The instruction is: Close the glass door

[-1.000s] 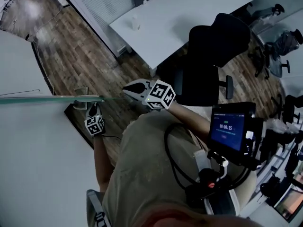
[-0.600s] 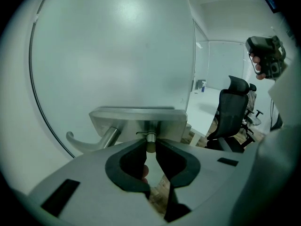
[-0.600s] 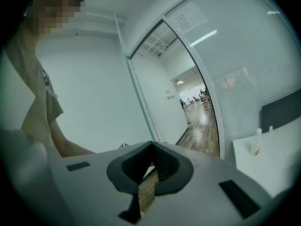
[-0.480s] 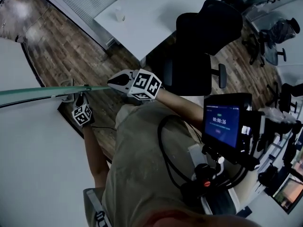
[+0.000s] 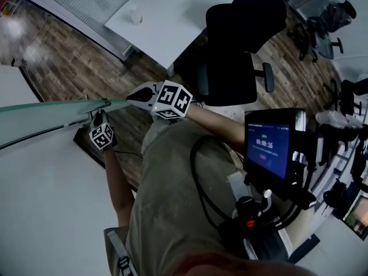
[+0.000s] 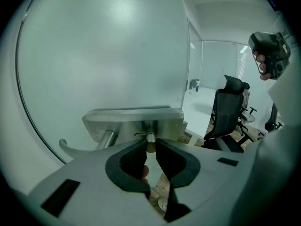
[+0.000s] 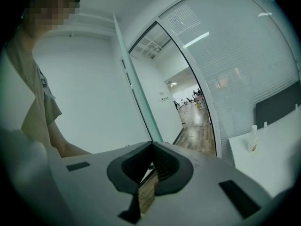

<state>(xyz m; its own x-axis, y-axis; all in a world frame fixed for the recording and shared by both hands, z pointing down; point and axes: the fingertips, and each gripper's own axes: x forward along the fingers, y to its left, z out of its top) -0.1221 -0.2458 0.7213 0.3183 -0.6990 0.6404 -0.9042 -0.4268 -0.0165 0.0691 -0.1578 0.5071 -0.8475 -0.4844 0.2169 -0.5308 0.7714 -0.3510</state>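
Now your left hand-held gripper (image 6: 150, 144) pinches the door handle (image 6: 134, 121) stem; your right hand-held gripper (image 7: 153, 144) is closed, empty. The glass door (image 6: 103, 55) seems heavy, stiff.

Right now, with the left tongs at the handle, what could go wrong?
1. The left tongs pinch only a thin stub at the handle plate; they could slip off when the door swings.
2. The right tongs, shut and empty, sit by the door's free edge; the glass could strike them or trap them against the frame.
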